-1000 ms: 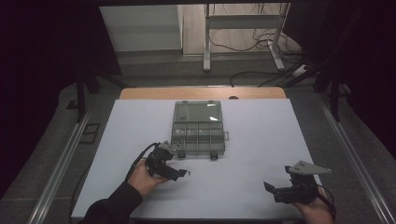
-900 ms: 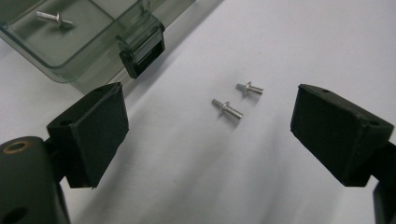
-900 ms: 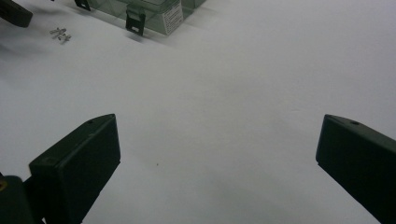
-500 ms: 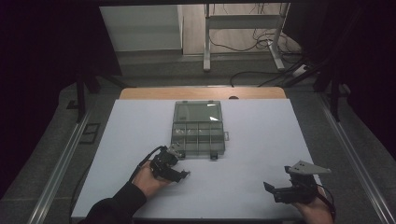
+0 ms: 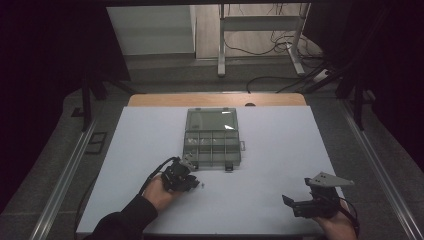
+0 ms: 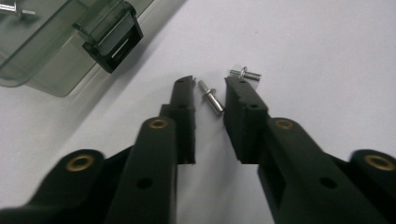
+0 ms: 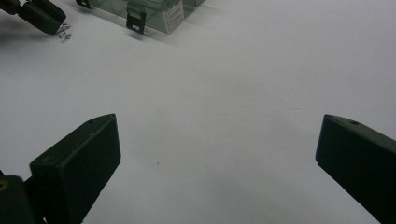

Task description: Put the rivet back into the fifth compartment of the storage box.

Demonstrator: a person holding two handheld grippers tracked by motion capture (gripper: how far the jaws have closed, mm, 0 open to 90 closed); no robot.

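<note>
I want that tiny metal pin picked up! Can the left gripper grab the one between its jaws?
Probably yes. The rivet lies on the white table between the left gripper's jaws, which have just been closing, with nothing blocking it. A second rivet lies just beyond.

The high view is dimly lit: the white table top (image 5: 280, 150) is rendered as a pale grey-blue patch, while the left and right edges of the frame are lost in near-black. A small bright glare is seen on the open lid of the clear compartment box (image 5: 212, 137). Fine detail there is softened by grain.

In the left gripper view, the rivets (image 6: 211, 95) at frame centre are held sharp, but the black jaws at the bottom are blurred and soft shadows are cast beneath them.

In the right gripper view, the surface is evenly and flatly lit, with jaw edges slightly soft and the upper corners fading darker.
</note>
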